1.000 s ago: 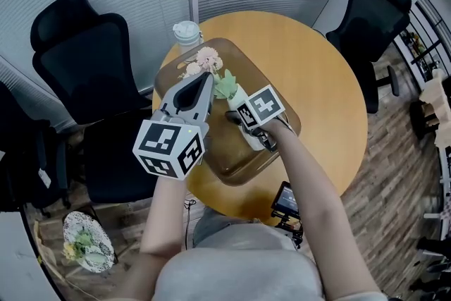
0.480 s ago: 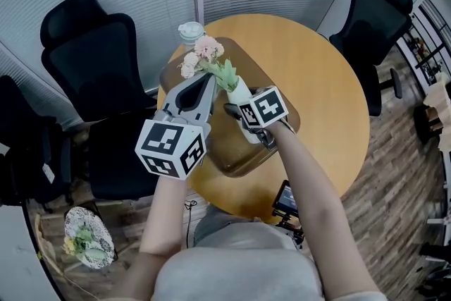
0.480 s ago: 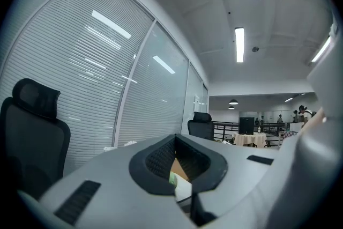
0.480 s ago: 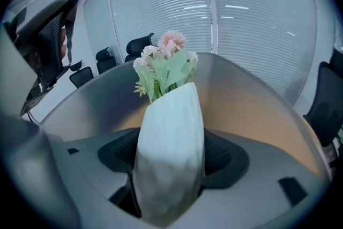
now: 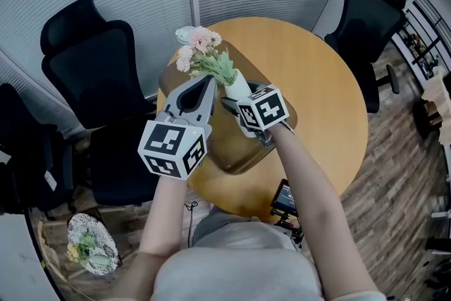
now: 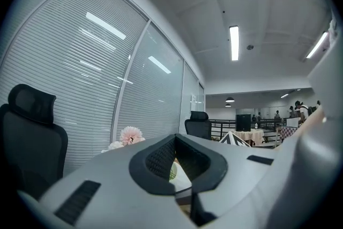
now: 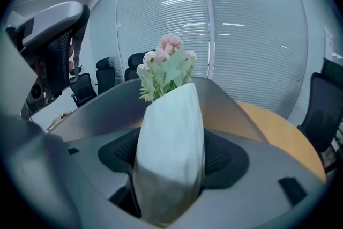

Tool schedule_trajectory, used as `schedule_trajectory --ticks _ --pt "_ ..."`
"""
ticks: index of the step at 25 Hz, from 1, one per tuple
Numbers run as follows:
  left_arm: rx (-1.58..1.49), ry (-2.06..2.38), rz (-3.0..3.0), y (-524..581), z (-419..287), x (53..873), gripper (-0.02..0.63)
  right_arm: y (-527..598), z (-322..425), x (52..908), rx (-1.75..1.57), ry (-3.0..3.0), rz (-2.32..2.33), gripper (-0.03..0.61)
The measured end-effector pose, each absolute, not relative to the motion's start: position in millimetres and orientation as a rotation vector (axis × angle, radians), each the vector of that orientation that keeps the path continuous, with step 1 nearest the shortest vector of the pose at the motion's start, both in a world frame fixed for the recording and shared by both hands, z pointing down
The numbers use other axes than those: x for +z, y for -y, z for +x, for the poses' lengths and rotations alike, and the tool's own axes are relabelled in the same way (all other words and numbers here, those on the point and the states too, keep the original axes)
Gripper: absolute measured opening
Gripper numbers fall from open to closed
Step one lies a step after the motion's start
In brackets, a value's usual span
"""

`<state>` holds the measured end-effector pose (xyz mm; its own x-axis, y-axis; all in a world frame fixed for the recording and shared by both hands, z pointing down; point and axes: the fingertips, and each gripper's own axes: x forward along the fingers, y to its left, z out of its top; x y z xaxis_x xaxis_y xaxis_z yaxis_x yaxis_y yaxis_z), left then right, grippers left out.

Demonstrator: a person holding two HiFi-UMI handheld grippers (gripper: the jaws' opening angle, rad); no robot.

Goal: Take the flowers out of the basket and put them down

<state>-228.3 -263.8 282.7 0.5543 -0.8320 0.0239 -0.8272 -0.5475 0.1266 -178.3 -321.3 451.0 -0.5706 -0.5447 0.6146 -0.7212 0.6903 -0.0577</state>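
Its own view shows the right gripper (image 5: pixel 236 106) clamping the flowers (image 7: pixel 166 69) by their white wrap. Only the head view shows the basket (image 5: pixel 229 151) below, partly behind the closed, empty left gripper (image 5: pixel 208 80).

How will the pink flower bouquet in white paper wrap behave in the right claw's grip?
The pink flower bouquet in white paper wrap is probably light: the right claw carries it alone. The paper looks creased, so it is likely crushable. The blooms overhang the grip and may wobble.
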Motion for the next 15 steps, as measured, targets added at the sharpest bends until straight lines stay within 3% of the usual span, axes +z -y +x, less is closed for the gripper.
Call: schedule_trajectory --ticks 15 --pt "-0.048 1.343 2.744 263 -220 277 0.005 326 -168 399 0.322 2.447 1.164 0.351"
